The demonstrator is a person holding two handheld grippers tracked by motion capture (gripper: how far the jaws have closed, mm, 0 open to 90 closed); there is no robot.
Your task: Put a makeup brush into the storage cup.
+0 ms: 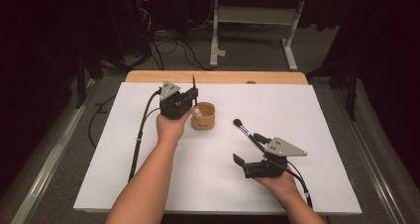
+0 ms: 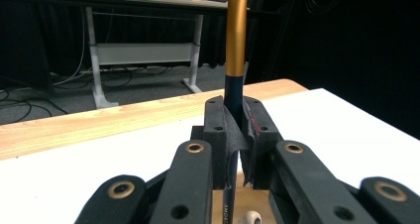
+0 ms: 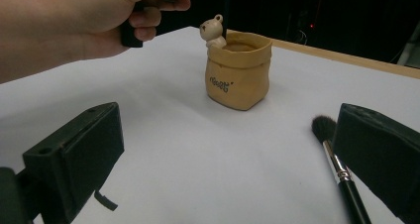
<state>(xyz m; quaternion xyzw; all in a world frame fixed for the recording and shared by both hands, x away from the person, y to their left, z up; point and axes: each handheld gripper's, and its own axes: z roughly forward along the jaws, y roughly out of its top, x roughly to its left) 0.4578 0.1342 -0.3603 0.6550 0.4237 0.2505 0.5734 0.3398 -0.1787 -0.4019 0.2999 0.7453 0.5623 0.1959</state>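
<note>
two brushes (image 1: 246,132), wide bare paper (image 1: 119,159)

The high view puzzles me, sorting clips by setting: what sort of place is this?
Probably a lab or recording workspace: a white-covered table set against dark surroundings, loose cables on the floor, and a metal desk frame behind.

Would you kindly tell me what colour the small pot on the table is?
Tan, ochre-like, with dark lettering; the pot shows best in the right gripper view.

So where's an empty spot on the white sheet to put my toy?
Two bare patches: the far right corner, beyond the brush, and the near left corner, left of the forearm. It's crowded around the cup and by the right gripper.
</note>
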